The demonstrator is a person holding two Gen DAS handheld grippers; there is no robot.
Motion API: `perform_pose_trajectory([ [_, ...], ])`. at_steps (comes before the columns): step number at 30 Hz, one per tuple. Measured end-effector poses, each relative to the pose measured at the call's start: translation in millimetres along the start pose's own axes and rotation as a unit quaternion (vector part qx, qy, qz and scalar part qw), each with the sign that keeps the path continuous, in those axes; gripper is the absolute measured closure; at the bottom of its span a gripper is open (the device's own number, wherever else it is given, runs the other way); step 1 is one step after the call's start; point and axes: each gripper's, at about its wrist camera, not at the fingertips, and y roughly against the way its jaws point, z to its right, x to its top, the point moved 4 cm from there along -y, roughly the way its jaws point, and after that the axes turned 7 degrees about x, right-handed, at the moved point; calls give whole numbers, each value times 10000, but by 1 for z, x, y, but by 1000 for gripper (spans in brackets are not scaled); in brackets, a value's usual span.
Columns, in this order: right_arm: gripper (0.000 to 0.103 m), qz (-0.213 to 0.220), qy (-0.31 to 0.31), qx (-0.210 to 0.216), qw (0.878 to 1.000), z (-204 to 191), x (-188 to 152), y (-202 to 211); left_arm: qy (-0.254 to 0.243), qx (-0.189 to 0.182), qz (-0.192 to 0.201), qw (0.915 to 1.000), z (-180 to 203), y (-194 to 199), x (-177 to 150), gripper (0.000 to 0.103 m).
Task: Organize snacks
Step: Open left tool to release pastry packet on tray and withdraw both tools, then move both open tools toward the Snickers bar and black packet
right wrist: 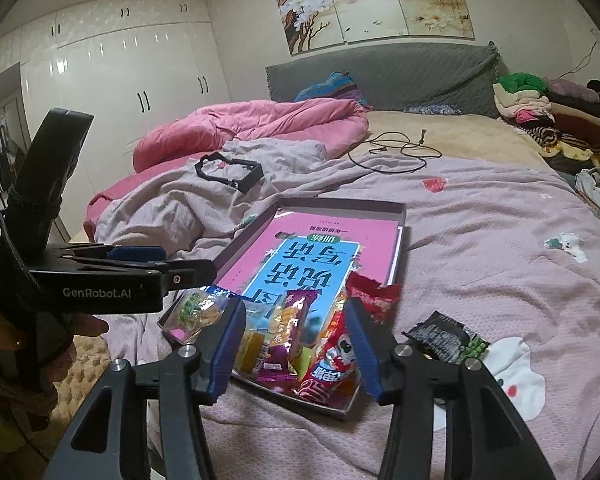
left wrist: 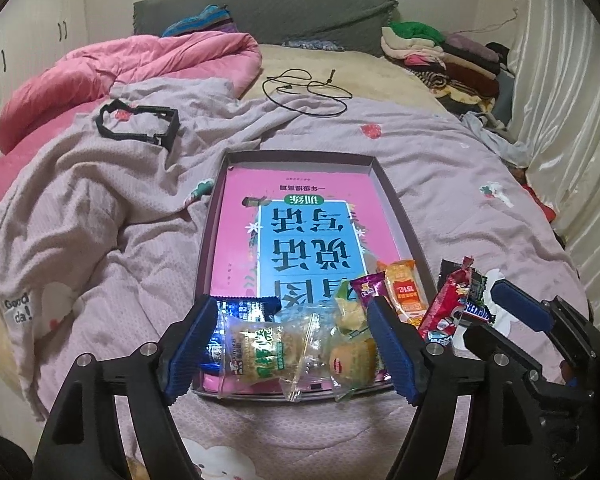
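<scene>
**Both tongs gape over a tray half-filled with crinkly packets**

The left gripper [left wrist: 294, 344] hangs with its blue pads apart over the near end of the tray [left wrist: 392, 196], holding nothing; between the pads, lower down, lie a clear-wrapped rice cracker [left wrist: 260, 354] and a clear-wrapped round cake [left wrist: 352, 360]. The right gripper [right wrist: 296, 350] is likewise spread and empty, poised above the red sausage-shaped packet [right wrist: 332, 364], which lies in the tray's near right corner

All these snacks look light, with slick plastic film that crumples and slides. The crackers and cake inside will likely break under a hard squeeze, so the safest hold is probably across the middle of a packet with gentle pressure, or on a crimped end seal where the film is doubled. The red packet seems firmer and should tolerate a grip across its body

The tray is a shallow box lid resting on the lilac blanket [left wrist: 100, 220], a soft base that may let it tip. Inside lies a pink and blue book [left wrist: 300, 232], and on its near end sit a blue packet [left wrist: 244, 308], a purple packet [right wrist: 288, 328] and an orange bar [left wrist: 404, 292]. Outside, on the blanket to the right, a dark wrapper with green trim [right wrist: 446, 340] waits, near the tray but apart from it
</scene>
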Motion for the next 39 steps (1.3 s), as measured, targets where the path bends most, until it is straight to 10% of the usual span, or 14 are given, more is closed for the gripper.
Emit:
perform_pose_trajectory([
  [39, 38, 419, -1058, -937, 9891, 132, -12, 78, -831, -970, 51, 9918, 119, 42, 4, 24],
])
